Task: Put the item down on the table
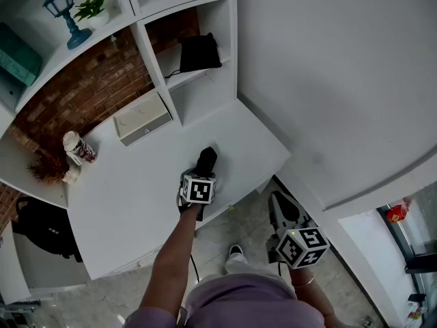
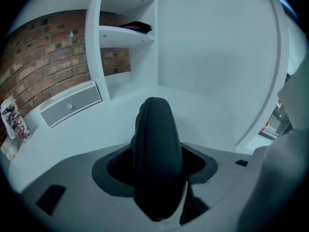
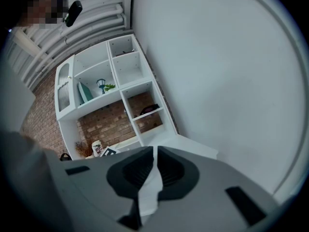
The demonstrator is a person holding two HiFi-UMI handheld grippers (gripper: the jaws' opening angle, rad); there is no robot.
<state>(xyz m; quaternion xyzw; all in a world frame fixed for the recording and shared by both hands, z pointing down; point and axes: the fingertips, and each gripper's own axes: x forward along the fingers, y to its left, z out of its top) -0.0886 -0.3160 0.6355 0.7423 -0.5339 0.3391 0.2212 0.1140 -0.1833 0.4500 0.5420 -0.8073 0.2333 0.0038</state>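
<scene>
A black zippered case sticks out forward from my left gripper, which is shut on it over the near right part of the white table. In the left gripper view the case fills the gap between the jaws of the left gripper, zip seam on its left side, with the table beyond it. Whether the case touches the tabletop I cannot tell. My right gripper hangs beside the table's front right corner, below its edge. In its own view the right gripper is shut with nothing held.
A white drawer box stands at the back of the table. A patterned can and dried flowers are at the far left. Shelves above hold a black bag and a blue lantern. A white wall borders the right.
</scene>
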